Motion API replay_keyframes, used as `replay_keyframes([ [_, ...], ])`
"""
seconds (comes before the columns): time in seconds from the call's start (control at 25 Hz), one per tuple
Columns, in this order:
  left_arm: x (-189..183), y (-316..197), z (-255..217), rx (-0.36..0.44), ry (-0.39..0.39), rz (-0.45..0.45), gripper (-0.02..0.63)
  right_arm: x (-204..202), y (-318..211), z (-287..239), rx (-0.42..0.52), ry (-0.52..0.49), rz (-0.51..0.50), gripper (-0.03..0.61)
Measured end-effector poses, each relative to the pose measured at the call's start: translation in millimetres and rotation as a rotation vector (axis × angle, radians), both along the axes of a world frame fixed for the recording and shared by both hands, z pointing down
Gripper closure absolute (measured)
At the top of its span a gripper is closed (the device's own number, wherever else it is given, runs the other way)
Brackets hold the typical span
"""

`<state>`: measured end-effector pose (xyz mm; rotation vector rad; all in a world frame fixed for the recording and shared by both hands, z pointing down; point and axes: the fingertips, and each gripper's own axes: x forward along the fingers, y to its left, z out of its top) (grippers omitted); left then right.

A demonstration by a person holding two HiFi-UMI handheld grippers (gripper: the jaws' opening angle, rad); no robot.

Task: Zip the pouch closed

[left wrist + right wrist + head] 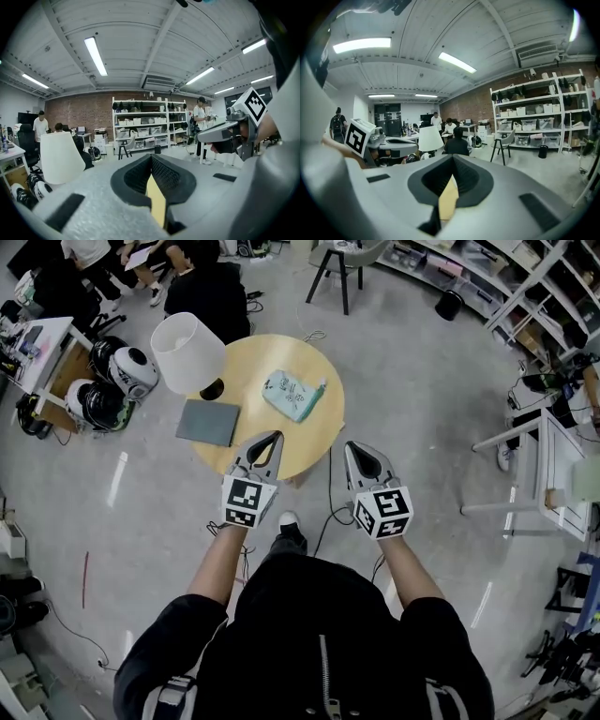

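1. Both sets of jaws are pressed together with nothing held. The left gripper (274,438) (151,157) and the right gripper (352,447) (452,158) point forward side by side, their marker cubes toward the person.
2. The left gripper's tip hangs over the near edge of the round wooden table (267,360). The right gripper's tip sits just off the table's near-right rim, above bare floor.
3. The pouch (293,395), pale green and patterned, lies flat on the right half of the tabletop. It is ahead of both tips, near the left one and touching neither. From here it cannot be told whether its zipper is open.
4. Bare wood lies between the pouch and the near rim, so the approach from the person's side is unobstructed.
5. The table's left half is fuller. A flat grey rectangular pad (208,422) overhangs the near-left edge, and a lamp with a white shade (187,351) (58,158) stands behind it at the left rim.
6. The person's shoe (289,521) is planted just short of the table, with a thin cable (329,495) trailing across the floor beside it.
7. Grey floor opens wide to the right, up to a white desk (553,465). Helmets (131,371) crowd the left side, a dark stool (339,268) stands beyond the table, and white shelving (150,124) lines the brick back wall.
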<state>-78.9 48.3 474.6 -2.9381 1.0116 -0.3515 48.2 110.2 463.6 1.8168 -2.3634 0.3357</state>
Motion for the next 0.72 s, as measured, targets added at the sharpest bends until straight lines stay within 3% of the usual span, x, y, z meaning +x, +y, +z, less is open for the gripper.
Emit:
replay_keyframes([
  [0.4,-4.5,-84.7,11.2,-0.038,0.000,0.055,0.606,-3.9,-80.0,0.5,-0.003,0.001,0.056,0.574],
  [0.72,25.4,-130.2,17.0,-0.055,-0.006,0.077,0.606,20.3,-120.0,6.6,-0.007,-0.010,0.075,0.574],
])
